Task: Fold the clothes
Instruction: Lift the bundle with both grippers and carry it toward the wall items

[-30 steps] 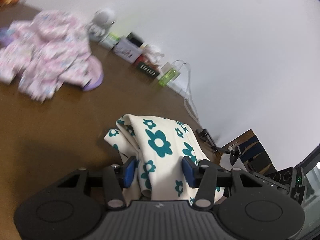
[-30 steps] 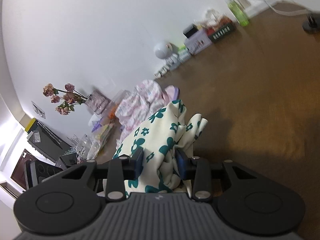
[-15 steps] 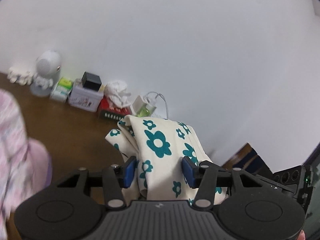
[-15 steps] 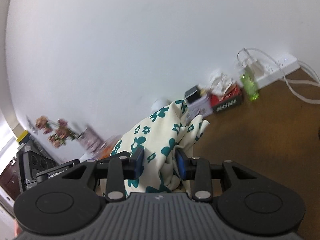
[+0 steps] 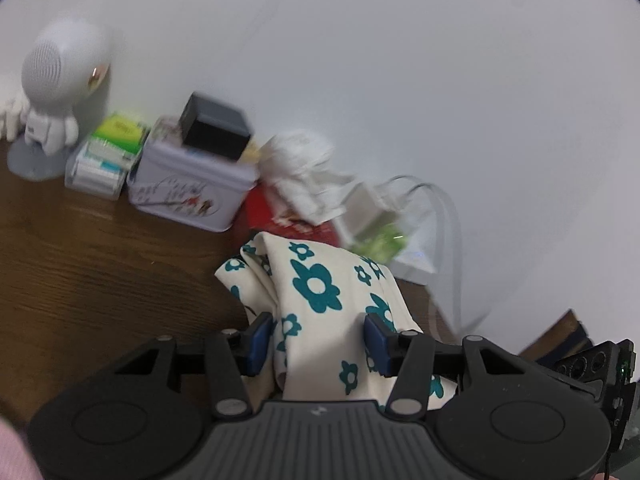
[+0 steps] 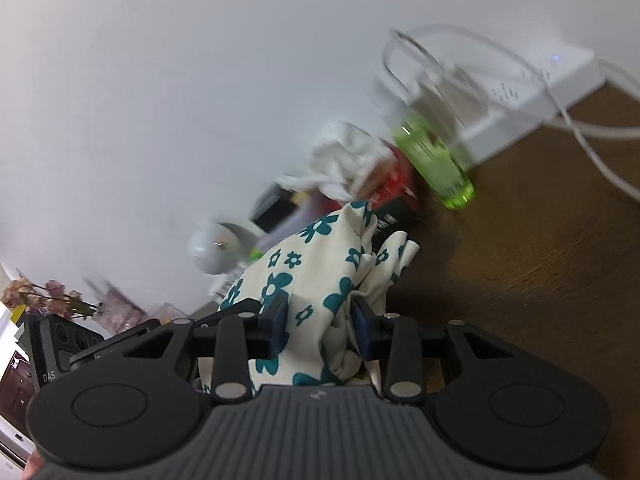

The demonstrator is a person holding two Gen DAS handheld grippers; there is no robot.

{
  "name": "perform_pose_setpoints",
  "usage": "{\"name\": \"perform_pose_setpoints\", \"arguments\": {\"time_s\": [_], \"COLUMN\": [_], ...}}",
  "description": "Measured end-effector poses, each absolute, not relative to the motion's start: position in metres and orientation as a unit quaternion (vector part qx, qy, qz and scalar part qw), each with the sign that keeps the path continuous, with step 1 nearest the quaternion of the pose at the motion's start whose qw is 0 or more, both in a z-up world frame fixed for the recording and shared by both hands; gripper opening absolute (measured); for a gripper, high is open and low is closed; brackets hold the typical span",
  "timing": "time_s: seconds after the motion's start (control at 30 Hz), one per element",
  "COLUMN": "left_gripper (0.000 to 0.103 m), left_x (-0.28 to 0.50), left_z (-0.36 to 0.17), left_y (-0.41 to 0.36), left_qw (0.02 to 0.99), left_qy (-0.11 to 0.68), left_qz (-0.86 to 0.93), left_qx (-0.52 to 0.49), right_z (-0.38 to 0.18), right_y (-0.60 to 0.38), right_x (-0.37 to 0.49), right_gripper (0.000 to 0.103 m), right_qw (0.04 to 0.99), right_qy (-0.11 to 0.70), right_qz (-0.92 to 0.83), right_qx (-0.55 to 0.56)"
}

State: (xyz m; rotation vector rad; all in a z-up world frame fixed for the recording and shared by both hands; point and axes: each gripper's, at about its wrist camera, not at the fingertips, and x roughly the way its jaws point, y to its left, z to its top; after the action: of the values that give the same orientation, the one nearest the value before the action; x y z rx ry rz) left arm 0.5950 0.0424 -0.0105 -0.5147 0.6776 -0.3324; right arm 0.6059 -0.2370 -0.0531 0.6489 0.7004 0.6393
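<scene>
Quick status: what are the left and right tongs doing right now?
Left tongs: closed on the floral cloth, bunched between the pads.
Right tongs: closed on the same floral cloth, gathered folds between the pads.

1. Soft, even indoor light; the white wall [image 5: 400, 80] reads pale grey, without glare.
2. Motion blur smears the far clutter, notably the green bottle [image 6: 436, 160].
3. Fisheye bending and dark corners frame both views.
4. Faint shadow lies on the wooden table [image 6: 540, 280].
</scene>
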Motion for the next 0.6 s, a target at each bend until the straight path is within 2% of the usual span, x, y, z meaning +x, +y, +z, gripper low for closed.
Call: {"name": "perform_pose_setpoints", "arguments": {"time_s": [0.3, 0.4, 0.43, 0.5, 0.6], "left_gripper": [0.052, 0.062, 0.064, 0.07, 0.068], "left_x": [0.603, 0.599, 0.598, 0.59, 0.579], "left_z": [-0.043, -0.036, -0.032, -0.022, -0.006], "left_y": [0.052, 0.051, 0.052, 0.056, 0.059], "left_qw": [0.894, 0.898, 0.901, 0.913, 0.932], "left_qy": [0.312, 0.309, 0.304, 0.276, 0.227], "left_qz": [-0.161, -0.156, -0.153, -0.148, -0.138], "left_qx": [-0.28, -0.271, -0.267, -0.262, -0.246], "right_z": [-0.078, -0.08, -0.078, -0.073, -0.048], "right_y": [-0.229, -0.232, -0.235, -0.24, -0.243], "right_x": [0.625, 0.626, 0.625, 0.622, 0.607], "right_gripper": [0.037, 0.049, 0.057, 0.06, 0.06], "right_qw": [0.835, 0.831, 0.833, 0.839, 0.871], "right_qy": [0.341, 0.342, 0.337, 0.324, 0.269], "right_qz": [0.303, 0.3, 0.297, 0.29, 0.288], "right_qx": [0.309, 0.32, 0.323, 0.327, 0.295]}}
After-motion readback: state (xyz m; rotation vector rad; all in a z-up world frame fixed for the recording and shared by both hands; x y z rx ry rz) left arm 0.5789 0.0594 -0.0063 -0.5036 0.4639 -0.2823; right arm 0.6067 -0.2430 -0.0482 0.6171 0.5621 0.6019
